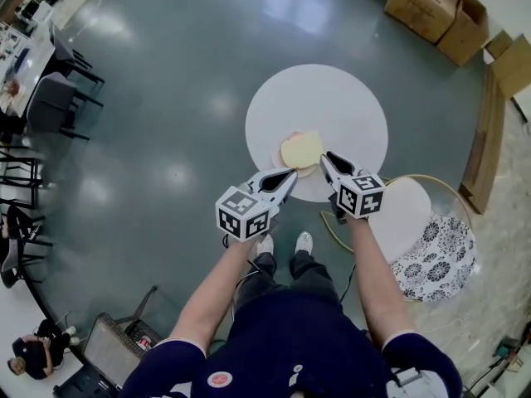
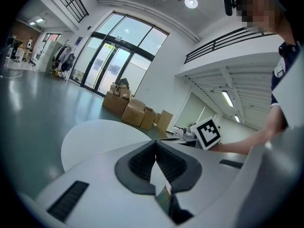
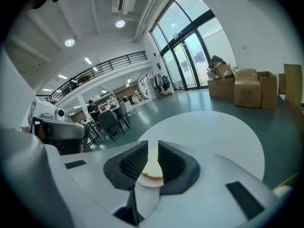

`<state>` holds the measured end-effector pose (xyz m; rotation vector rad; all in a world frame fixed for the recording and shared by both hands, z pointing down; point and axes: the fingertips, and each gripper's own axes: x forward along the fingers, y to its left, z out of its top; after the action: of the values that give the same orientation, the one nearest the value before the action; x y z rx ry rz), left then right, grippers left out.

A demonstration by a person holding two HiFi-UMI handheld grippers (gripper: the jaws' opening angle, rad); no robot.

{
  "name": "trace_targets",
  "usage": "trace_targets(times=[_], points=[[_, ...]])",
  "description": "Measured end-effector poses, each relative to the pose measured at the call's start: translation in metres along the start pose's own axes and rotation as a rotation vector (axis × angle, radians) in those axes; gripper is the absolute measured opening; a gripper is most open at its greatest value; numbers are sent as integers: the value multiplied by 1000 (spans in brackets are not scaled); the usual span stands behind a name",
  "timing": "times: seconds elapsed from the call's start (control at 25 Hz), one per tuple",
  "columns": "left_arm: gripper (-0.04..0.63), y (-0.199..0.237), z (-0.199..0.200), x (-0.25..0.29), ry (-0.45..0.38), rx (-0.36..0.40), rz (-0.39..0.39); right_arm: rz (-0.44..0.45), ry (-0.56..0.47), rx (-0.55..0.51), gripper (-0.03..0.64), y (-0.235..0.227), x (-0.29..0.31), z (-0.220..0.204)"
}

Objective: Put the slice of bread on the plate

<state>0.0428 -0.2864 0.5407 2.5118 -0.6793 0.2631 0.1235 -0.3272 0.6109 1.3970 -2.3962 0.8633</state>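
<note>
A pale yellow slice of bread [image 1: 301, 149] lies on a small light plate [image 1: 280, 156] near the front edge of the round white table [image 1: 340, 98]. My left gripper [image 1: 289, 175] points at the plate's near left rim, its jaws touching at the tips and empty [image 2: 156, 146]. My right gripper [image 1: 325, 158] hovers just right of the bread, apart from it. In the right gripper view the jaws [image 3: 153, 146] stand a narrow gap apart with nothing pressed between them. The bread [image 3: 153, 167] and plate [image 3: 151, 181] show through that gap, further off.
Cardboard boxes [image 1: 431, 7] stand at the far right by a wooden frame [image 1: 485, 139]. A white seat with a patterned cushion [image 1: 436, 255] is close on the right. Dark chairs [image 1: 58, 98] line the left side. Grey floor surrounds the table.
</note>
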Motion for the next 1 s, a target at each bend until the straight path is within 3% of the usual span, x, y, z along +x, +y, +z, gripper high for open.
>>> trace_targets(times=[0.24,0.48,1.0], points=[[6,-11,18,-7,-31,12,-21,49,-105,-24,8,33,-35,35],[6,-20,31,-22,-62,6,-20,94,-204,-50,8,65,-66,67],[6,-56,80,-45,-128,110,-69,138,-347,-113,8,113,-120,112]])
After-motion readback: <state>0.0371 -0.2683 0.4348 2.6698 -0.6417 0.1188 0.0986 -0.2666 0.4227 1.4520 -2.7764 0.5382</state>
